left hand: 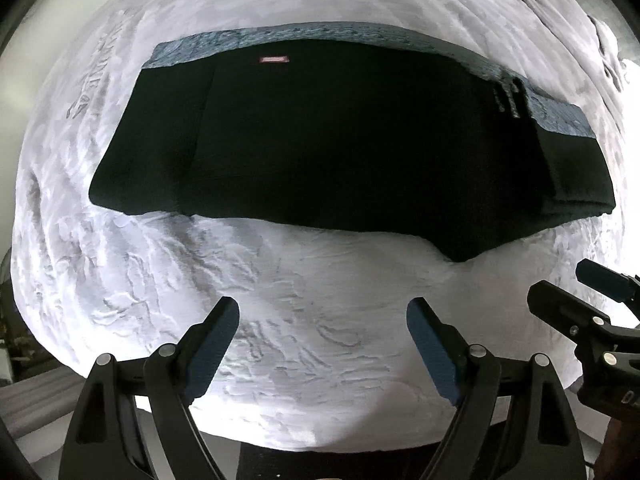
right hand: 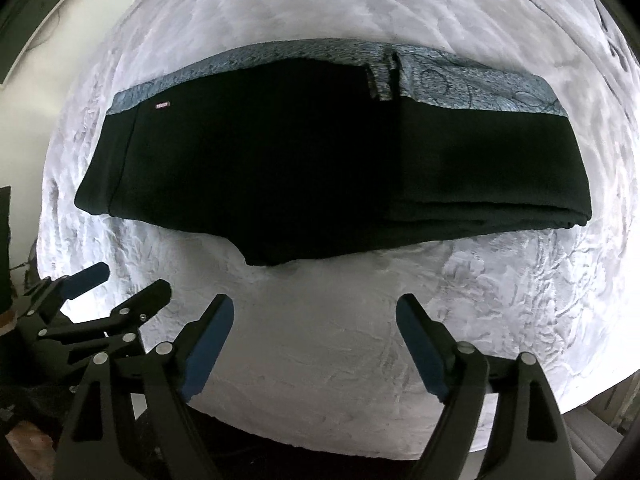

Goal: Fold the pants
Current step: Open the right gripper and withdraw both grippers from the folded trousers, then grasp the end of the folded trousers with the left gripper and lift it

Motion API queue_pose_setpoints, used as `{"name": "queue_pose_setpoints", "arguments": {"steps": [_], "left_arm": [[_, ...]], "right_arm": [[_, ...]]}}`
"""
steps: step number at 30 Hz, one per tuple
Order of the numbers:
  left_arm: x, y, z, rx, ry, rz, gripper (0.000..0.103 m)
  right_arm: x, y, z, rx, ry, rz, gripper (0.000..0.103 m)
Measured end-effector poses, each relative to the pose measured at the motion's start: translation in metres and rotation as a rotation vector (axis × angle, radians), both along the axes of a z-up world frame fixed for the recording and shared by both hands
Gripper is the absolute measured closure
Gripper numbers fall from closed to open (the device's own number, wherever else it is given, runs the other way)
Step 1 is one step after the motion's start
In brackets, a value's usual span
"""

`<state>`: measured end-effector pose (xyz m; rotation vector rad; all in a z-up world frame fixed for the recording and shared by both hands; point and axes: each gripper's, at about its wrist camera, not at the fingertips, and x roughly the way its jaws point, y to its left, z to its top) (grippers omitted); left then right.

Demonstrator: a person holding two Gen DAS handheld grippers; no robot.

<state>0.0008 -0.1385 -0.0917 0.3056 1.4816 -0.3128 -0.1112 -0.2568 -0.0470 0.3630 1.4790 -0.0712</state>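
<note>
Pants: black pants [left hand: 340, 152] [right hand: 300, 176] lie folded on a white bedspread [left hand: 320, 320] [right hand: 320, 340], blue patterned waistband at the far edge.
Left gripper [left hand: 322, 320]: jaws spread, empty, over bare bedspread.
Right gripper [right hand: 314, 316]: jaws spread, empty, beside it.

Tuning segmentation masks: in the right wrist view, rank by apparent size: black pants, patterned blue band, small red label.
1. black pants, largest by far
2. patterned blue band along their far edge
3. small red label, tiny

All lie at similar distance, so the order is safe.
</note>
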Motion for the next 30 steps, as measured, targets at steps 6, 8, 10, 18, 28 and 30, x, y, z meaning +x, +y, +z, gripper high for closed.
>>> {"name": "queue_pose_setpoints", "arguments": {"steps": [6, 8, 10, 18, 28, 30], "left_arm": [[0.012, 0.028, -0.005, 0.006, 0.016, 0.020, 0.016], [0.015, 0.043, -0.009, 0.006, 0.020, 0.027, 0.016], [0.019, 0.051, -0.011, 0.005, 0.023, 0.037, 0.016], [0.046, 0.089, -0.012, -0.024, 0.035, 0.116, 0.016], [0.087, 0.151, -0.024, -0.087, 0.086, 0.251, 0.016], [0.093, 0.158, -0.025, -0.105, 0.097, 0.261, 0.016]], "right_arm": [[0.004, 0.013, -0.004, 0.001, 0.013, 0.016, 0.017], [0.005, 0.018, -0.006, -0.006, 0.023, 0.026, 0.017], [0.007, 0.022, -0.008, -0.018, 0.029, 0.037, 0.017], [0.014, 0.030, -0.012, -0.050, 0.063, 0.068, 0.017], [0.026, 0.042, -0.013, -0.052, 0.078, 0.116, 0.017], [0.029, 0.045, -0.016, -0.048, 0.082, 0.123, 0.017]]}}
